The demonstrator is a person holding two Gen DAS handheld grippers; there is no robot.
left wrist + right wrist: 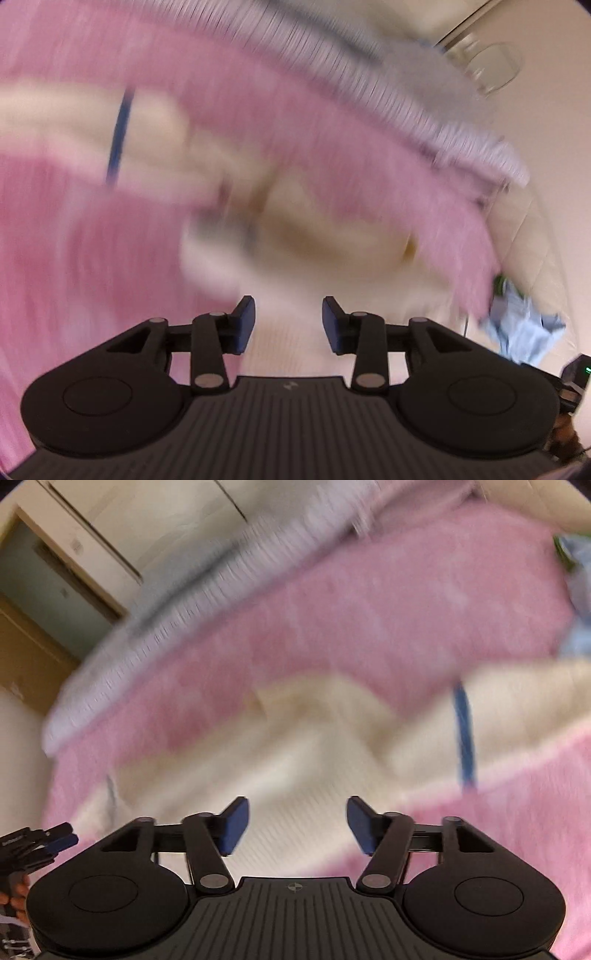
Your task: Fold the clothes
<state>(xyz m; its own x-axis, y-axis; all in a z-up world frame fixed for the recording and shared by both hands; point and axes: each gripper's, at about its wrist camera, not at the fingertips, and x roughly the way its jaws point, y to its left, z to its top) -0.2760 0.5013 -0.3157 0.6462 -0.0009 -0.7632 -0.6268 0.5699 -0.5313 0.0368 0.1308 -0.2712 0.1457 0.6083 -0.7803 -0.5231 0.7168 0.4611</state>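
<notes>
A cream knit garment [295,236] with a thin blue stripe [118,136] lies spread on a pink bedspread [55,258]. Both views are blurred by motion. My left gripper [288,325] is open and empty, just above the garment's near part. In the right wrist view the same cream garment [295,760] and its blue stripe [465,734] lie ahead. My right gripper [297,825] is open and empty over the garment's near edge. The left gripper's fingertips [55,840] show at the far left of the right wrist view.
A light blue crumpled garment [524,332] lies at the bed's right side; it also shows in the right wrist view [580,602]. A grey-white ribbed blanket [177,620] runs along the bed's far edge. Cream cupboards and a doorway [55,583] stand beyond.
</notes>
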